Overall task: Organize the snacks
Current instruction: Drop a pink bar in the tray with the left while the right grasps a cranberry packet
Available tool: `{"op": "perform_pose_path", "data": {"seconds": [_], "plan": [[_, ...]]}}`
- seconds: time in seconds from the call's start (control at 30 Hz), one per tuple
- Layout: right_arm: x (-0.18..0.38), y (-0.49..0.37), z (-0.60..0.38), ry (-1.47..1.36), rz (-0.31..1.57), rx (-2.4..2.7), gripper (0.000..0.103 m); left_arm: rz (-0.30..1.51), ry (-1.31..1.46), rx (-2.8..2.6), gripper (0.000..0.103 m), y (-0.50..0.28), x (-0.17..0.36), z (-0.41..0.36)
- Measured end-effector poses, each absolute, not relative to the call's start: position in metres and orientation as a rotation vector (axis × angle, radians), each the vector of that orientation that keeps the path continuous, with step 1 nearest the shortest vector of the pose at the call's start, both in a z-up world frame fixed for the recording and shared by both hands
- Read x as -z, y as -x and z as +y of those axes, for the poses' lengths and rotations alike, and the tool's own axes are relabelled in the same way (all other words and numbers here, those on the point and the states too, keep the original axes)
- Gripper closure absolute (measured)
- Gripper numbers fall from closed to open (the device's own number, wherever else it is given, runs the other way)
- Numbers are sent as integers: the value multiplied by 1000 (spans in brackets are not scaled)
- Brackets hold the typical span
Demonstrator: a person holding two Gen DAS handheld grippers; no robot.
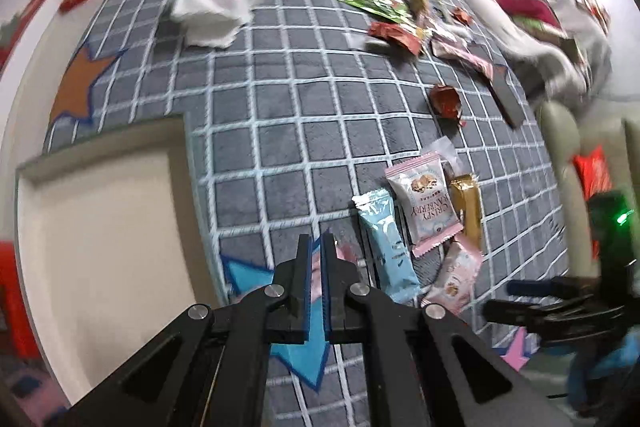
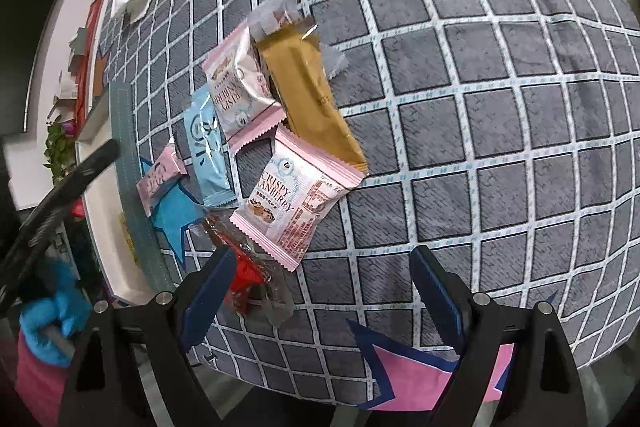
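Left claw (image 1: 318, 247) seemingly pinches pink packet (image 2: 160, 179); right claw (image 2: 320, 267) wide apart.

The rug (image 2: 500, 131) is matt grey cloth with a short, brushed nap and pale woven grid lines. The gold bar (image 2: 310, 95) at centre has a shiny foil wrapper, creased at its clear end. The blue bar (image 2: 210, 163) and the pink packet (image 2: 298, 199) look like glossy plastic film with crimped edges. In the left view, the tissue (image 1: 214, 5) at upper left is soft, crumpled paper, and the tray (image 1: 108, 235) at left looks smooth and matt.
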State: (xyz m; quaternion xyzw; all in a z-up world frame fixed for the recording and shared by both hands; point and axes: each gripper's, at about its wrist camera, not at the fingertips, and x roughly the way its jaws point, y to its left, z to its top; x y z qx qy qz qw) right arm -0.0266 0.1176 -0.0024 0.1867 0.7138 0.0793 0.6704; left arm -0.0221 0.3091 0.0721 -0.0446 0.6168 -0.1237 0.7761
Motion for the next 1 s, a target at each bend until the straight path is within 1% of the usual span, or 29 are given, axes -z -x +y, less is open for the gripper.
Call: {"op": "perform_pose_path", "data": {"seconds": [0.03,0.07,0.1,0.13,0.17,0.2,0.27,0.3,0.47,0.53,0.57,0.6,0.67,0.73,0.87,1.0], "plan": [[3,27,118,-418,1610,-182,14,1334,71,268,97,22,-73,308],[4,28,120,-412,1615,-184,14,1327,-12,290,90,23,-73,298],[6,27,123,-409,1622,-185,14,1328,-125,334,69,25,-70,284],[7,26,126,-409,1628,-187,14,1326,-230,377,57,32,-65,279],[8,24,130,-409,1631,-191,14,1315,-328,403,39,37,-60,266],[7,24,133,-403,1630,-195,14,1298,-421,421,37,42,-55,257],[2,25,135,-384,1622,-206,14,1287,-558,464,37,51,-42,246],[0,25,135,-382,1619,-209,14,1300,-573,467,37,50,-36,244],[0,30,130,-393,1621,-195,14,1411,-504,406,38,34,-9,256],[0,33,126,-401,1622,-188,14,1434,-448,418,54,31,-10,259],[0,32,122,-403,1621,-187,14,1436,-431,427,76,30,-11,259],[0,32,120,-403,1622,-185,14,1435,-423,429,78,31,-11,258],[1,37,113,-407,1624,-179,14,1428,-397,420,78,31,-13,257],[2,39,111,-421,1626,-171,14,1417,-315,406,78,33,-18,258],[1,37,110,-461,1618,-151,14,1356,-124,304,78,37,-50,285],[8,26,119,-533,1621,-128,14,1295,-18,148,78,38,-83,321]]}}
